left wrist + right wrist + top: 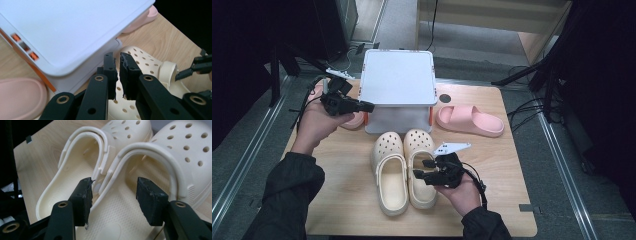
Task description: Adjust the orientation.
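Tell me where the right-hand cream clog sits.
In the high view, the right-hand cream clog lies at the table's centre, touching its mate, toe toward the white box; the right gripper hovers over its heel.

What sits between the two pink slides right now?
The white lidded storage box stands between the left pink slide and the right pink slide, seen in the high view.

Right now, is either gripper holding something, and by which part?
Nothing is held. The right gripper is open, its jaws above the right cream perforated foam clog, around its heel strap without gripping. The left gripper is nearly shut on nothing.
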Tool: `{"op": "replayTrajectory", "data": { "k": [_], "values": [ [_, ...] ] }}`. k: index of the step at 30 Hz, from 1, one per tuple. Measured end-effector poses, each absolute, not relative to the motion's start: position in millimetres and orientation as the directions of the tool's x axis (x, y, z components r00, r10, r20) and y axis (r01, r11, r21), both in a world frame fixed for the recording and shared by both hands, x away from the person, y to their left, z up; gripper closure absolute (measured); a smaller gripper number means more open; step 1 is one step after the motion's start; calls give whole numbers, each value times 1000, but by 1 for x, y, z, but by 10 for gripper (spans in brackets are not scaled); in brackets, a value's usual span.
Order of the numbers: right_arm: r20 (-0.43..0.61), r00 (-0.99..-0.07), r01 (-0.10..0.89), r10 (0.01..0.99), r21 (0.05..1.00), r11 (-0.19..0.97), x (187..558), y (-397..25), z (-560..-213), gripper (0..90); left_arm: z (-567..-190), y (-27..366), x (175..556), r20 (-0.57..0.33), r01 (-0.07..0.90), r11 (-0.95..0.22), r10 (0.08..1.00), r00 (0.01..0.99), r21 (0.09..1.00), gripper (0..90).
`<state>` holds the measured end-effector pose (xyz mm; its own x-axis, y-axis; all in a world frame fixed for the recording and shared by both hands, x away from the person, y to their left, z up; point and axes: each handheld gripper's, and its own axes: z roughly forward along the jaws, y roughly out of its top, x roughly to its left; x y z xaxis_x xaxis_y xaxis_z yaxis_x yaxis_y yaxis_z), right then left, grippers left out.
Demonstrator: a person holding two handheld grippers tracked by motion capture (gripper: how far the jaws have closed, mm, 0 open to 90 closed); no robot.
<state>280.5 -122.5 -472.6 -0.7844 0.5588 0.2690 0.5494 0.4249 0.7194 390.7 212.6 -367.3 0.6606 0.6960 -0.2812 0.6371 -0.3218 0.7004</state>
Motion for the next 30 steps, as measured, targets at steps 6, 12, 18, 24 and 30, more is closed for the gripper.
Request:
{"op": "replayTrajectory", "data": {
  "k": [6, 12, 18, 24, 30],
  "values": [
    [271, -757, 571, 594, 717, 400, 279, -115, -477, 368, -365, 212, 409, -289, 642, -314, 698, 656, 700, 828],
    [279, -719, 606, 636, 699, 379, 280, -106, -484, 314, -368, 213, 421, -277, 647, -326, 707, 651, 690, 828],
    [266, -704, 612, 658, 697, 373, 279, -90, -488, 287, -373, 211, 429, -267, 659, -339, 719, 642, 672, 828],
    [246, -691, 614, 680, 696, 373, 279, -71, -493, 287, -374, 214, 428, -271, 658, -334, 717, 642, 675, 823],
    [209, -661, 617, 720, 697, 365, 283, -58, -497, 329, -374, 215, 427, -273, 658, -334, 714, 644, 675, 822]
  ]
}}
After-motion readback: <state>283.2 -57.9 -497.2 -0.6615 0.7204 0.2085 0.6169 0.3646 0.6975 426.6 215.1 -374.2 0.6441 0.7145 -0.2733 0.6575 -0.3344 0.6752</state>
